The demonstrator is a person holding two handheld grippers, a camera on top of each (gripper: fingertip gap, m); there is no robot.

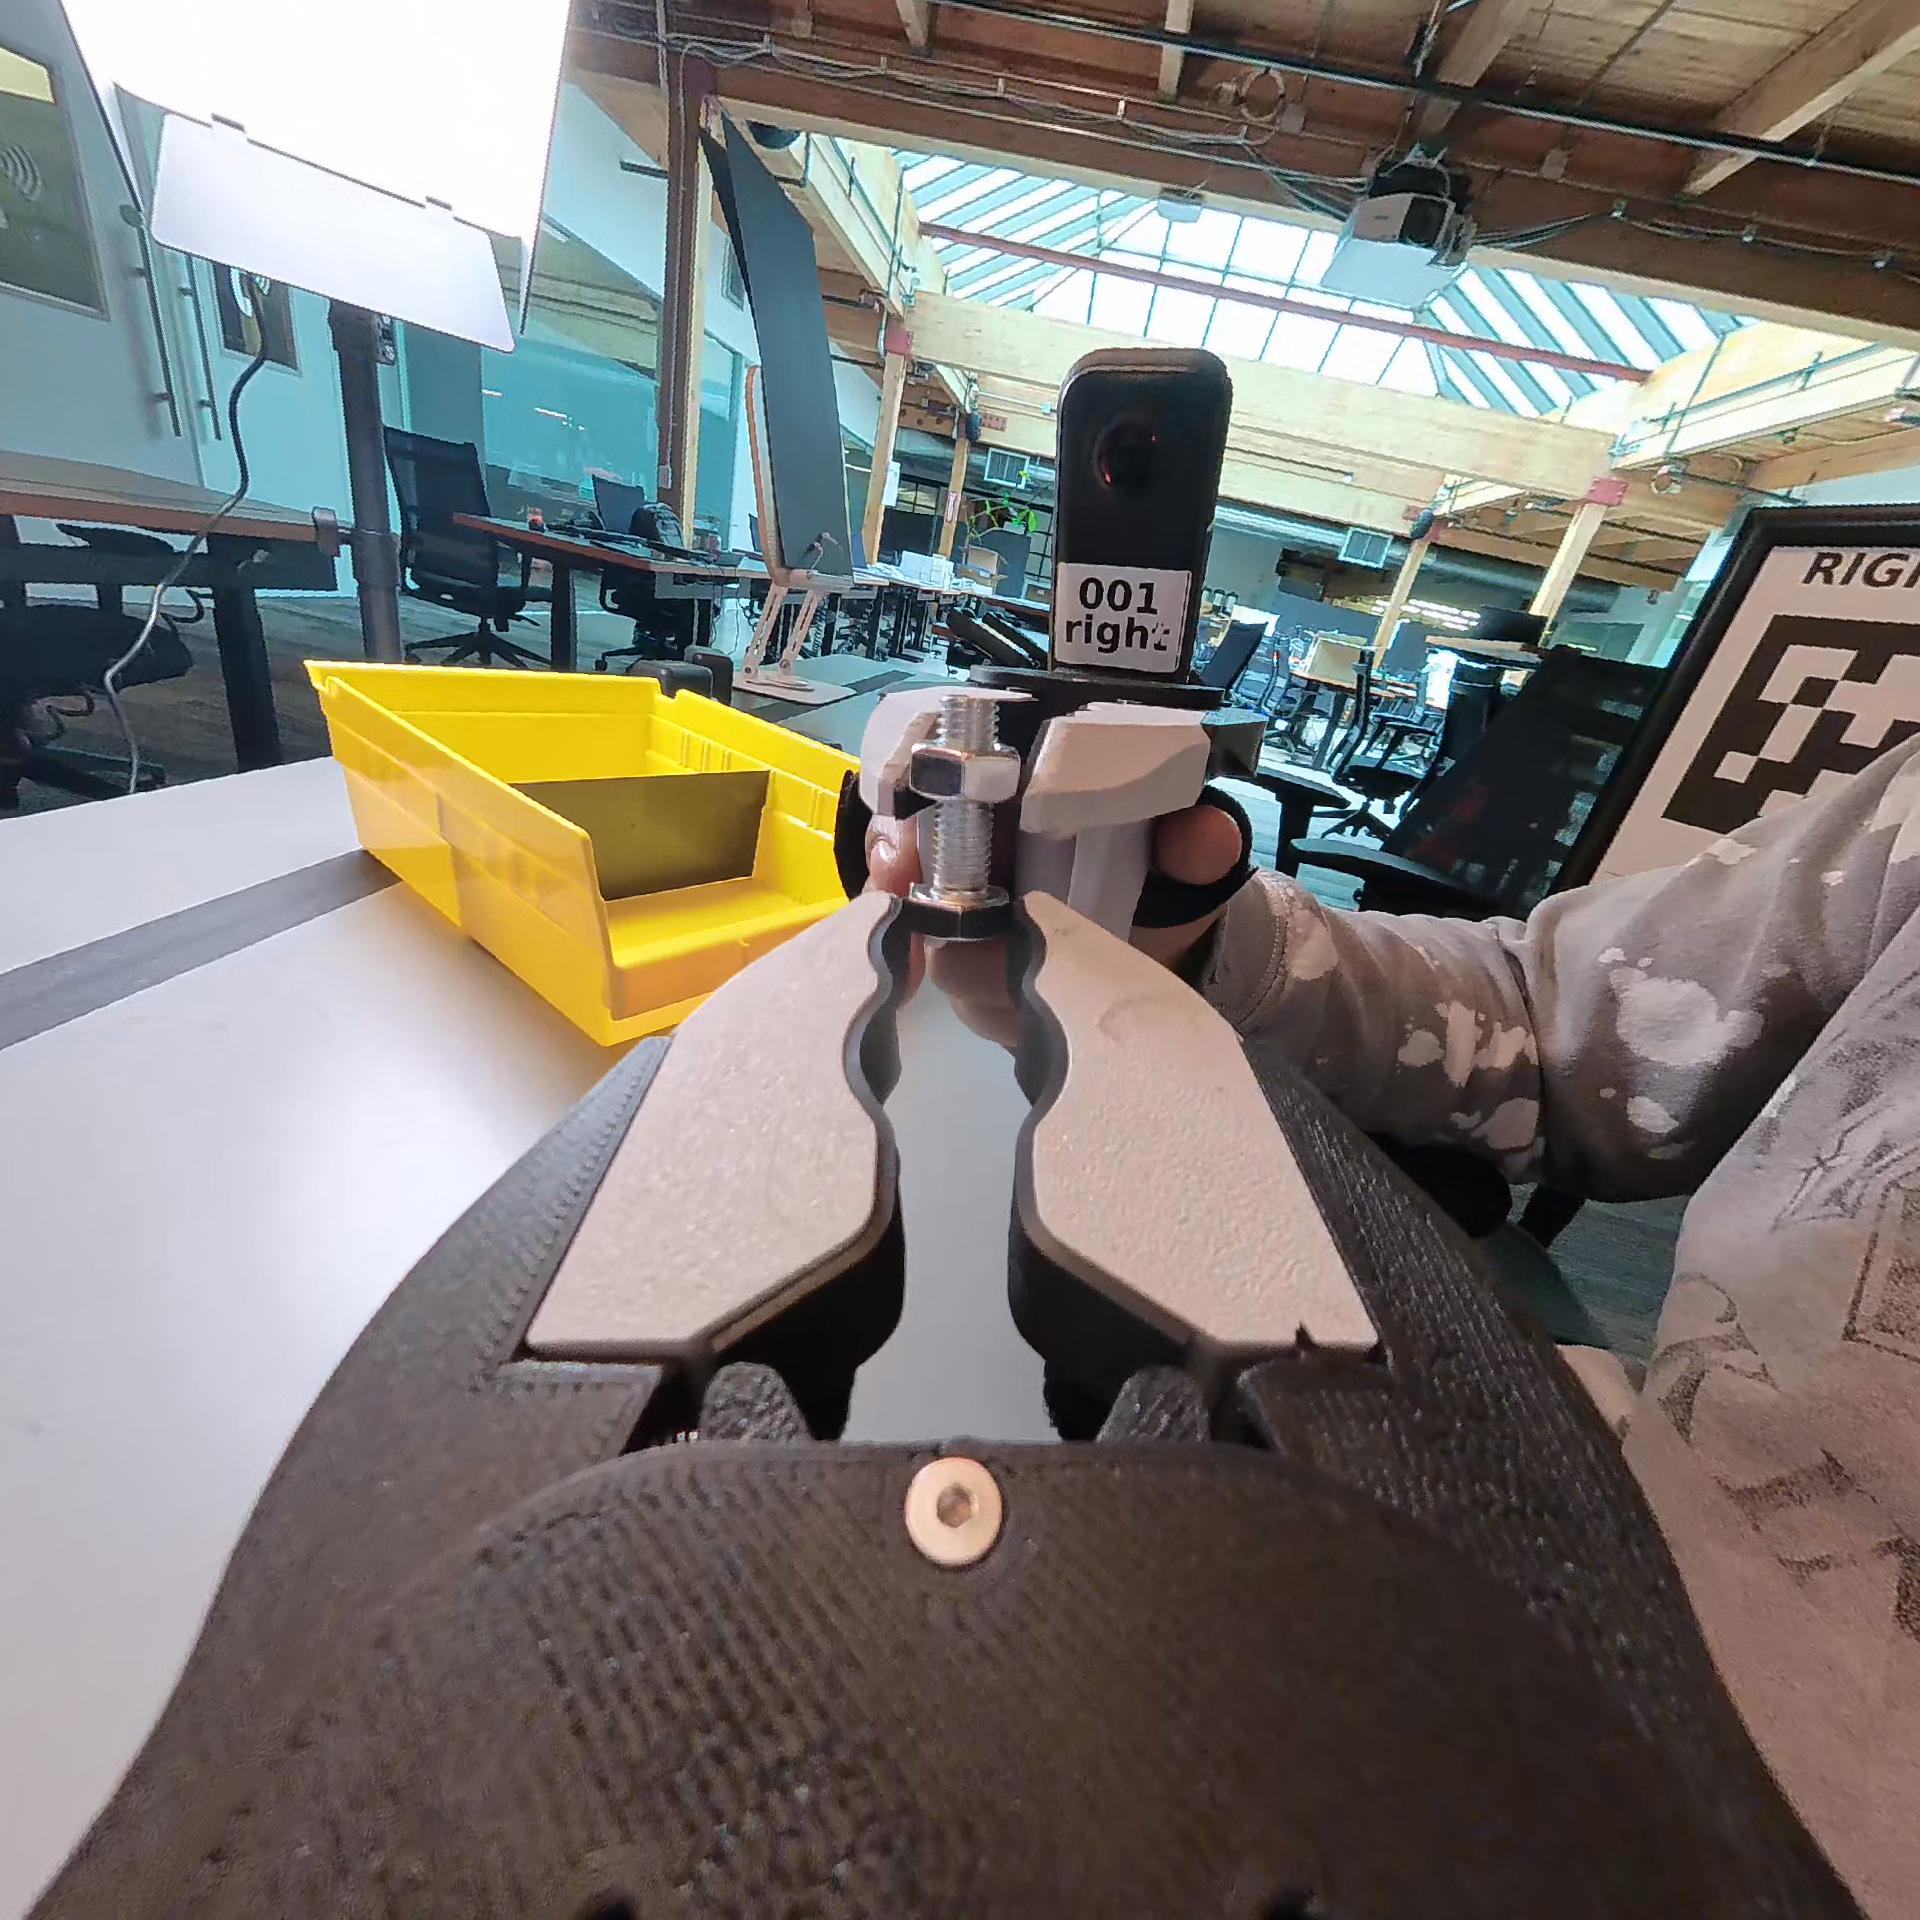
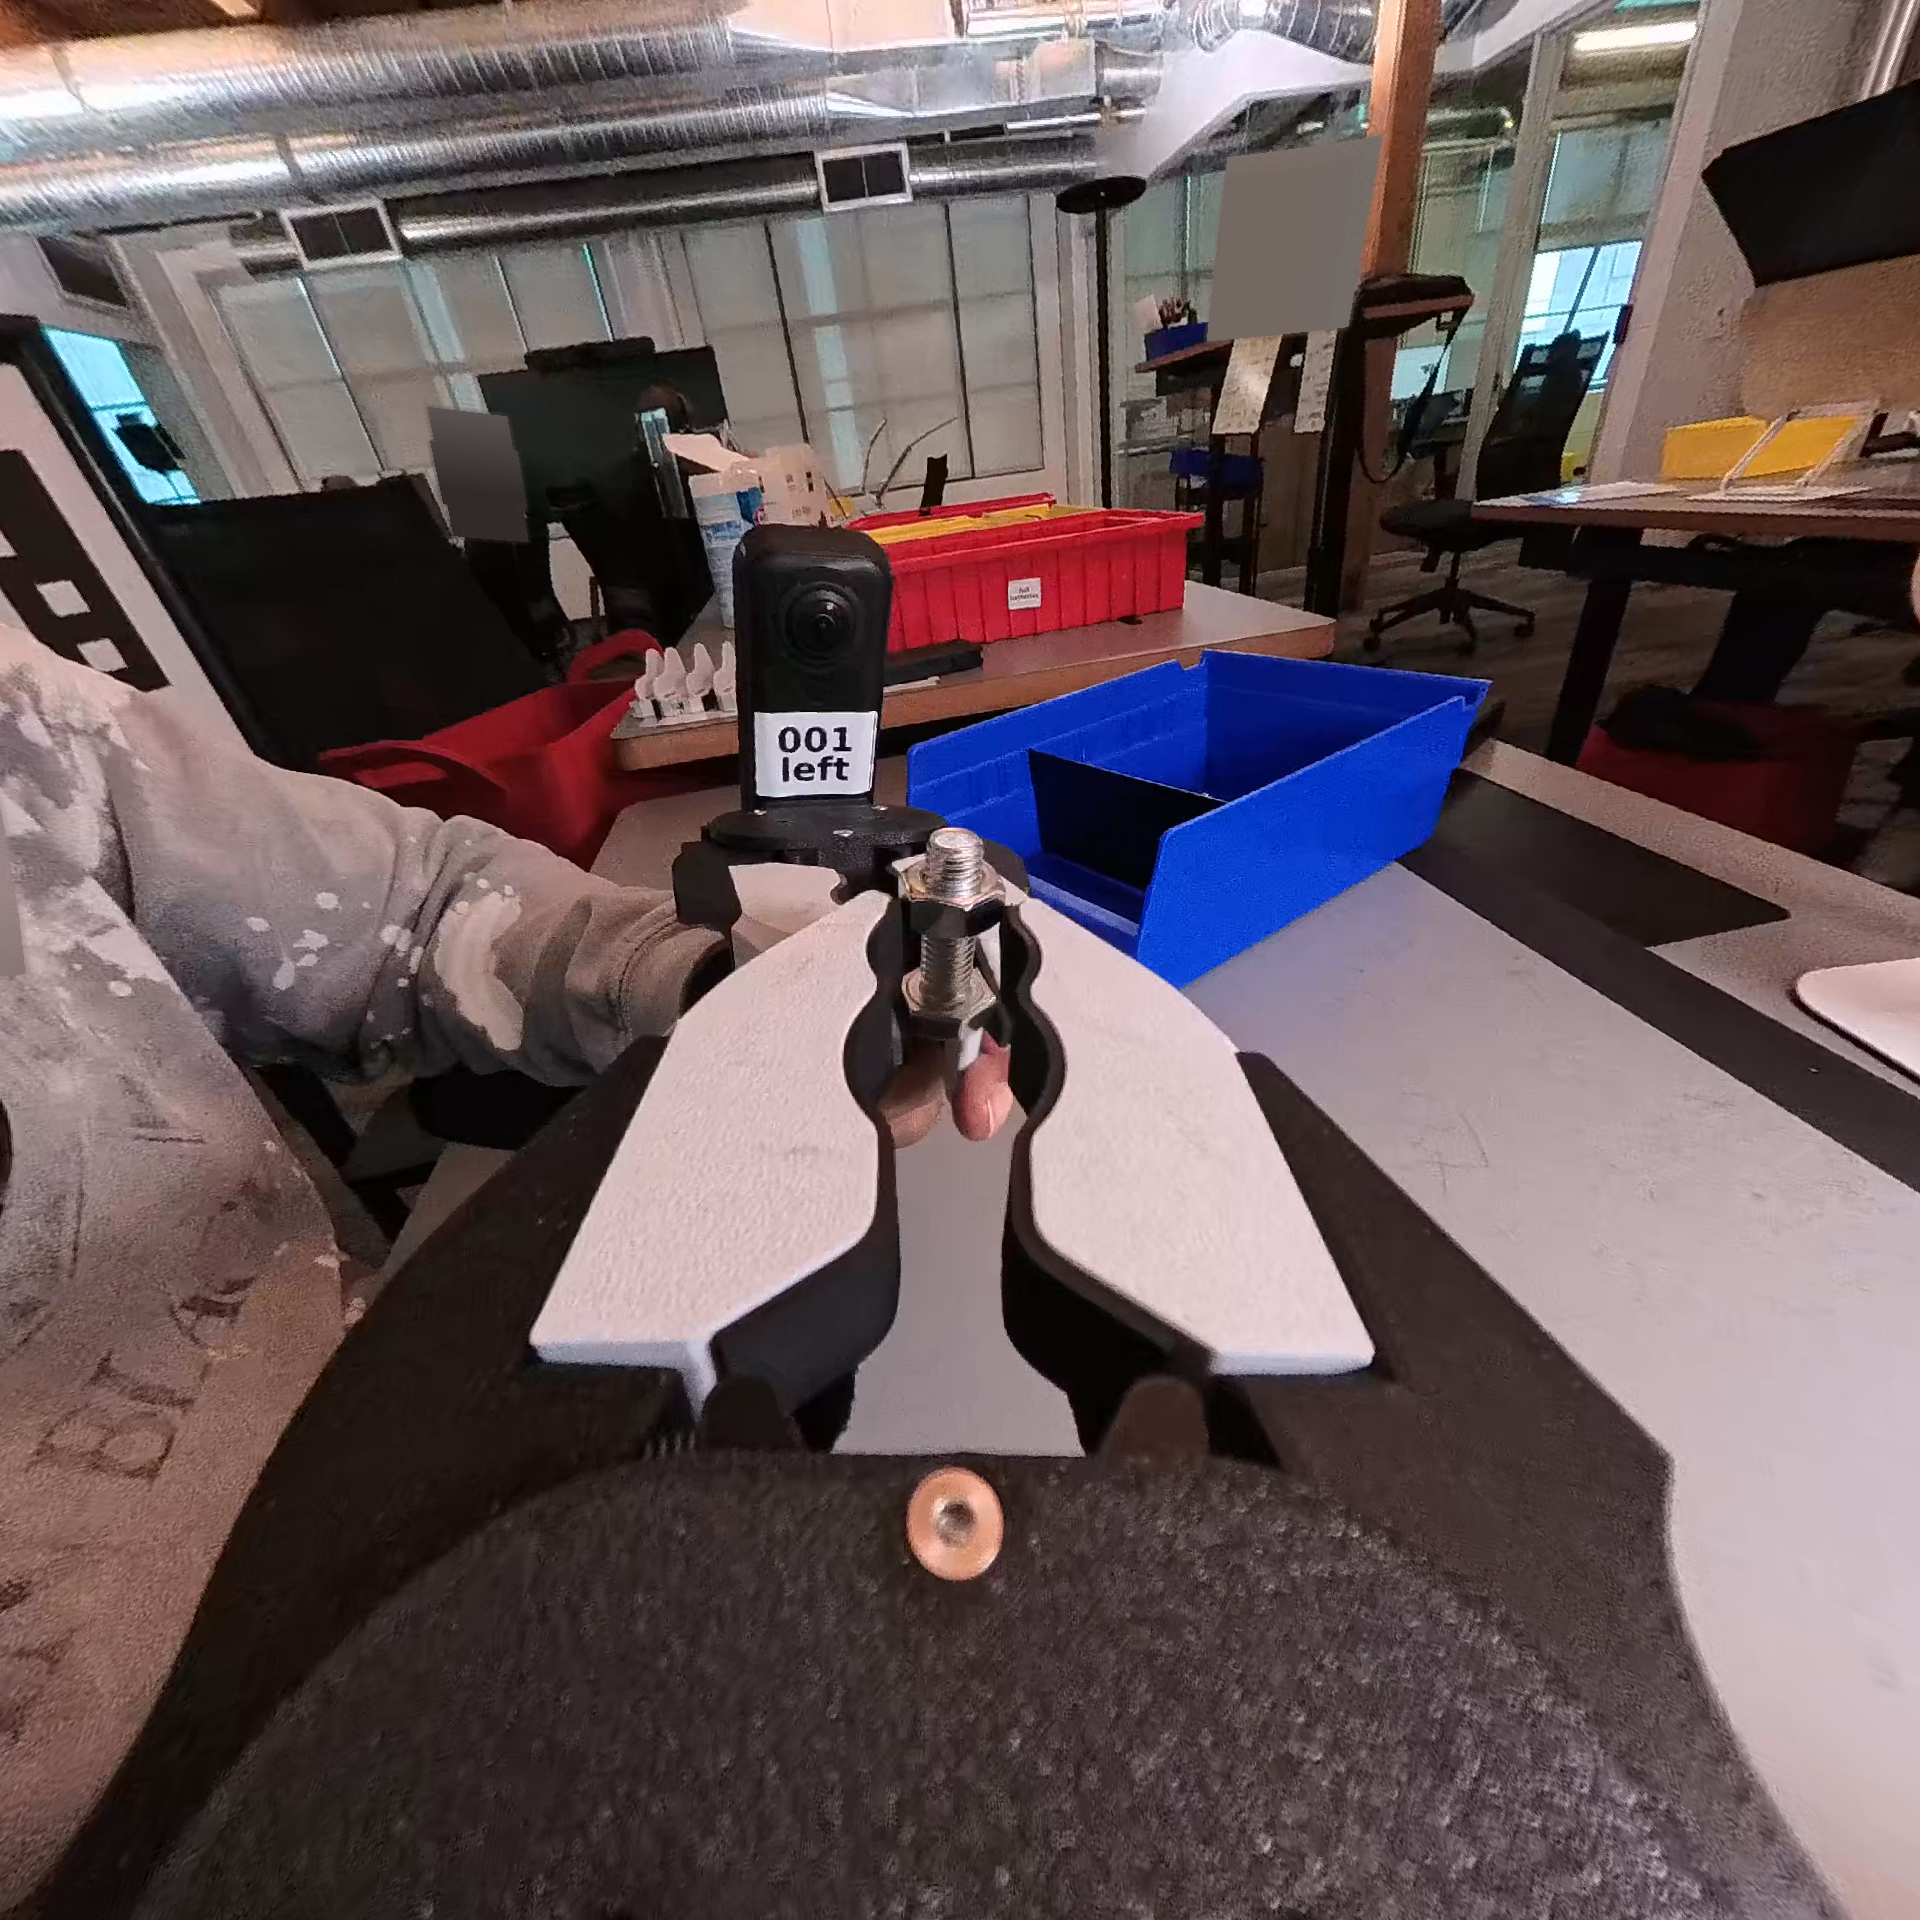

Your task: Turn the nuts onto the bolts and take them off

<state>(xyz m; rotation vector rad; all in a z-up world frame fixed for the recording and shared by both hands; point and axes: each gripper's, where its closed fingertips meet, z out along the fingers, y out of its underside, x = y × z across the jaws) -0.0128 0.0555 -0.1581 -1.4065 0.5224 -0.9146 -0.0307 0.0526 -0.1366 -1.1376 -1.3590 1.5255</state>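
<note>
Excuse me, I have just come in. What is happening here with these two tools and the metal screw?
A person holds a gripper in each hand above a grey table. The left gripper clamps the head of an upright bolt. The right gripper is closed on the nut, which sits partway down the thread, with some thread showing above it. A yellow bin and a blue bin stand on the table. The pictures do not show which way the nut is being turned.

An open-plan office-workshop: rows of desks [image 1: 582,540] and office chairs [image 1: 457,561], exposed ceiling ducts [image 2: 416,94], skylights [image 1: 1247,270], parts bins [image 2: 1039,566].
</note>
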